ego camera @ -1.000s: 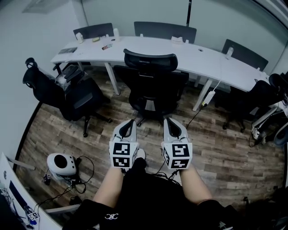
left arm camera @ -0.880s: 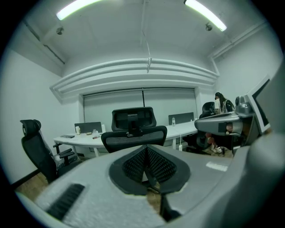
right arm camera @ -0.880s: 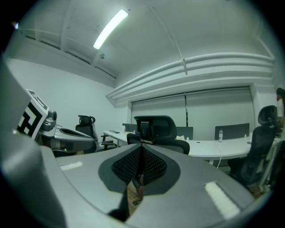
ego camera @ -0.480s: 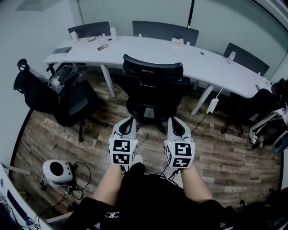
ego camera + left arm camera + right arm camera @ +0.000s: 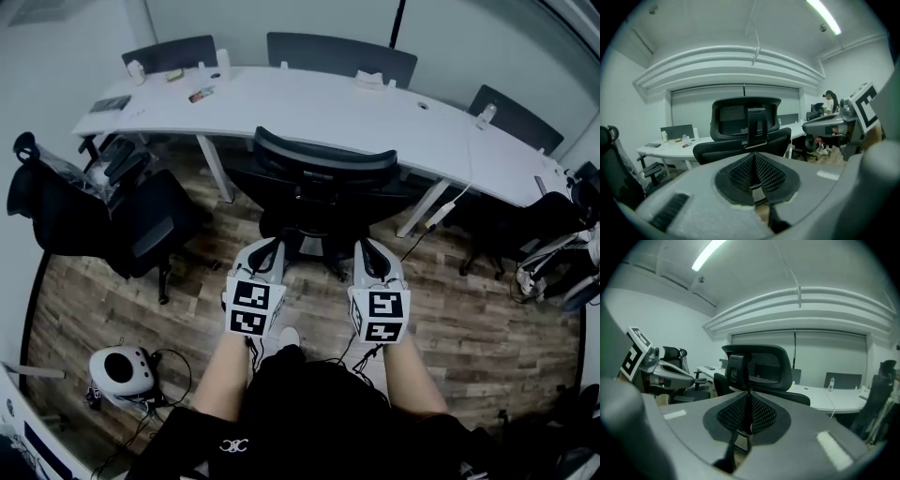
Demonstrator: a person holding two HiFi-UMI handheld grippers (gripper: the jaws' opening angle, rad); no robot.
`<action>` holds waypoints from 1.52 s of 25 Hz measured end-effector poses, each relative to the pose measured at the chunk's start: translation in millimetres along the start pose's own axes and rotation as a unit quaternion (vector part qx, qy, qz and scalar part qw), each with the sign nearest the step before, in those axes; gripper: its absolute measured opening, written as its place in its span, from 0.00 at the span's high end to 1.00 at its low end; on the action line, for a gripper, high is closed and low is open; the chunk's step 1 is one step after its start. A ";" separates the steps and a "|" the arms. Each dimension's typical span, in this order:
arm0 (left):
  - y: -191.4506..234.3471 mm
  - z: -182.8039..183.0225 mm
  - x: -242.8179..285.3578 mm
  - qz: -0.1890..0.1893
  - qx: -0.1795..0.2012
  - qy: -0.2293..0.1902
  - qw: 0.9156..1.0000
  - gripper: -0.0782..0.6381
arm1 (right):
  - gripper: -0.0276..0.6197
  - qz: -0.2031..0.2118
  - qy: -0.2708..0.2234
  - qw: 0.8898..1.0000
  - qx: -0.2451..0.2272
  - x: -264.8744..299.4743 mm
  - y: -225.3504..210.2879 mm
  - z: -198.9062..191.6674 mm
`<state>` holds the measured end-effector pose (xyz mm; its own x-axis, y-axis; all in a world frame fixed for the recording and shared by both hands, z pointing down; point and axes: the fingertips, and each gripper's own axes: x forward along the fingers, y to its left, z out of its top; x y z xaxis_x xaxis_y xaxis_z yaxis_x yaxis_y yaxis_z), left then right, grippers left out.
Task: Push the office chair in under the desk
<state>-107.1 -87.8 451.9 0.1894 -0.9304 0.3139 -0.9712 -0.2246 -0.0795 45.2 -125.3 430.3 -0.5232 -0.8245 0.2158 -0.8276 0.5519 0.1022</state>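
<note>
**Both tongs closed, level with the back of the chair at the counter**

The black mesh-backed office chair (image 5: 323, 173) stands at the near edge of the long white curved counter (image 5: 309, 103). Its backrest faces the person, and its headrest overlaps the counter's edge in the head view. The seat looks partly tucked beneath, though how far is hidden by the backrest.

The person's bare left forearm (image 5: 223, 380) and right forearm (image 5: 410, 375) reach forward side by side, roughly parallel, each ending behind a black-and-white marker cube.

The left tongs (image 5: 269, 246) point ahead and a little downward at the left side of the chair's lower back. In their own view, the left tongs (image 5: 753, 159) have their ribbed pads pressed together with nothing between them.

The right tongs (image 5: 368, 246) mirror them at the chair's right side. In their own view, the right tongs (image 5: 749, 401) have their jaws all but closed, a thin slit at most, and are empty.

Both tips sit near the chair. Whether they touch it cannot be made out.

A second black office chair (image 5: 141, 220) stands apart to the left on the wood-plank floor (image 5: 487, 323).
</note>
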 end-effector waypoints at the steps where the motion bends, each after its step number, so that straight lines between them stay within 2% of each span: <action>1: 5.0 1.4 6.4 -0.008 0.018 0.005 1.000 0.88 | 0.92 0.003 0.007 1.000 -0.012 8.9 -0.7 -0.2; 3: 15.5 1.9 21.2 -0.019 0.065 0.017 0.998 0.83 | 0.89 0.007 0.028 0.999 -0.042 27.1 -4.1 -2.2; 5: 27.4 -0.1 38.3 -0.021 0.123 0.030 0.992 0.79 | 0.85 0.009 0.049 0.996 -0.080 45.4 -9.6 -4.1; 9: 54.8 4.4 68.8 0.007 0.250 0.036 0.968 0.76 | 0.82 0.009 0.071 0.987 -0.145 76.8 -22.1 -8.0; 12: 71.5 8.1 92.1 0.011 0.313 0.035 0.949 0.75 | 0.74 0.016 0.100 0.975 -0.198 99.1 -33.4 -12.0; 14: 78.7 6.2 107.4 0.003 0.352 0.043 0.935 0.74 | 0.73 0.009 0.116 0.958 -0.262 112.0 -39.2 -13.4; 16: 83.0 2.6 121.0 -0.010 0.390 0.052 0.919 0.72 | 0.71 0.007 0.129 0.936 -0.327 123.0 -40.6 -16.3; 20: 89.4 -2.1 141.2 -0.028 0.456 0.063 0.887 0.66 | 0.62 0.007 0.160 0.897 -0.412 140.5 -42.5 -29.4; 22: 91.3 1.9 143.7 -0.026 0.484 0.052 0.873 0.73 | 0.60 -0.006 0.164 0.880 -0.446 147.2 -47.2 -31.7; 24: 92.0 3.4 143.1 -0.026 0.505 0.042 0.862 0.77 | 0.60 -0.019 0.165 0.867 -0.469 152.8 -50.4 -32.4; 25: 92.9 1.9 143.1 -0.026 0.511 0.042 0.858 0.75 | 0.61 -0.024 0.165 0.863 -0.477 154.6 -50.8 -32.7; 26: 94.8 -0.6 144.0 -0.025 0.514 0.046 0.856 0.62 | 0.61 -0.027 0.164 0.861 -0.481 155.6 -50.6 -33.2; 27: 97.3 -3.2 145.4 -0.023 0.515 0.051 0.855 0.56 | 0.61 -0.029 0.163 0.860 -0.482 156.0 -50.0 -33.6; 32: 103.8 -7.5 154.0 -0.022 0.517 0.064 0.853 0.57 | 0.63 -0.038 0.160 0.854 -0.494 156.8 -49.7 -34.7; 35: 106.2 -3.6 156.5 -0.013 0.521 0.063 0.851 0.64 | 0.63 -0.035 0.167 0.856 -0.487 157.7 -49.9 -34.9; 38: 107.3 -2.5 158.3 -0.016 0.523 0.068 0.849 0.64 | 0.63 -0.035 0.163 0.860 -0.483 159.6 -50.3 -33.6</action>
<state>-181.6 -258.4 495.4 0.1260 -0.8923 0.4334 -0.2922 -0.4509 -0.8434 10.1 -280.5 492.2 -0.2641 -0.8678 0.4209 -0.2181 0.4788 0.8504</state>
